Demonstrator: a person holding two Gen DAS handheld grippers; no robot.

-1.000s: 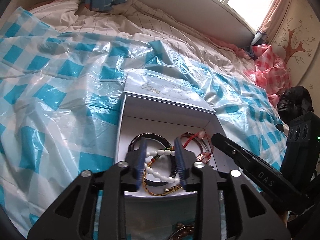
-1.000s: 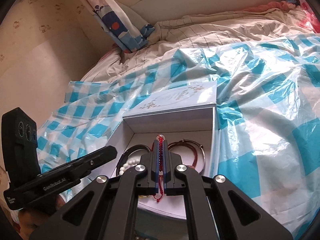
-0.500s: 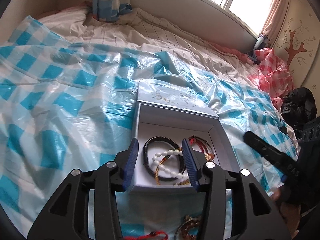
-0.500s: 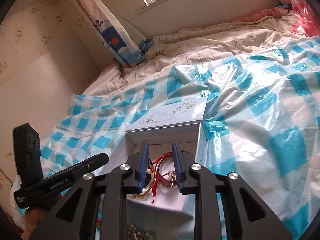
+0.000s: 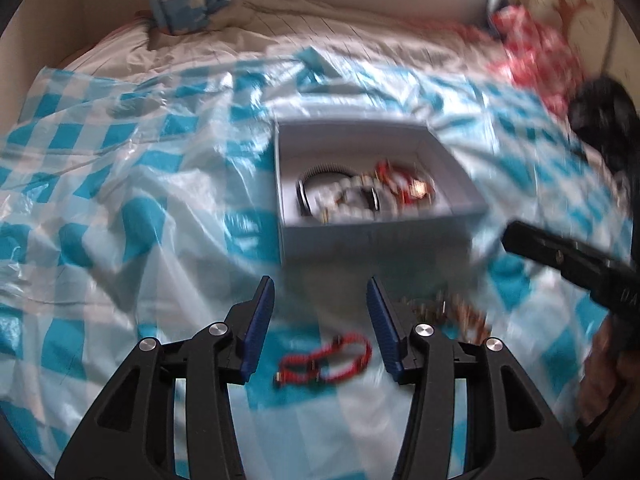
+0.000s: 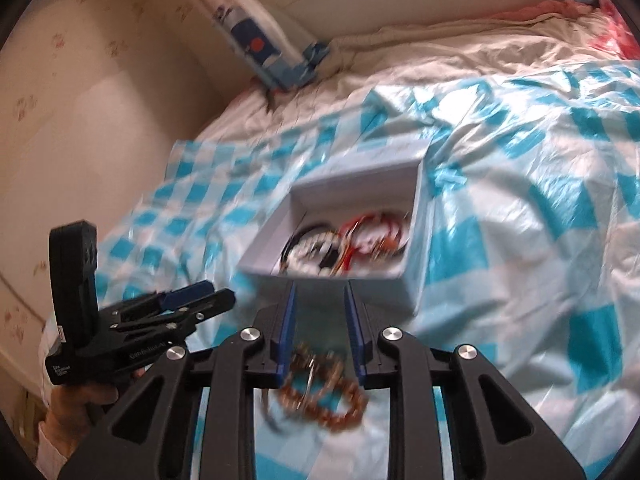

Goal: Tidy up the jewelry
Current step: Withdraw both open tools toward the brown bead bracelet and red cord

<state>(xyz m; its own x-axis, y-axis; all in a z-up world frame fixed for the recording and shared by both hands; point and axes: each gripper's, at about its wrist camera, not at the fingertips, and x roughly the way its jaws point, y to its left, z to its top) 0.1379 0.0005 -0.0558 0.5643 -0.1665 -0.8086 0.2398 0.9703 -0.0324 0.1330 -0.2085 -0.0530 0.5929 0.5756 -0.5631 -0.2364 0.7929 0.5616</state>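
Observation:
The open white box [image 5: 460, 208] [image 6: 416, 280] sits on the blue-checked plastic sheet with black, white-bead and red bracelets [image 5: 360, 196] [image 6: 344, 244] heaped inside. My left gripper [image 5: 320, 286] hangs open in front of the box, holding nothing. A red cord bracelet [image 5: 324, 360] lies on the sheet between and beneath its fingers. My right gripper [image 6: 320, 292] is also open and empty, just short of the box's near wall. Brown bead bracelets [image 6: 320, 392] [image 5: 440, 312] lie on the sheet under it. Both views are blurred.
The box lid [image 6: 396, 152] lies flat behind the box. The plastic sheet [image 5: 120, 200] covers a rumpled bed; a blue patterned curtain [image 6: 264, 48] hangs at the far corner. Red-checked cloth [image 5: 532, 48] and a black bag [image 5: 600, 112] lie far right. Each gripper shows in the other's view [image 5: 568, 260] [image 6: 188, 308].
Both grippers have drawn back out of the box toward the near side. The right one opened and left its red cord in the box. The left jaws widened off the white beads.

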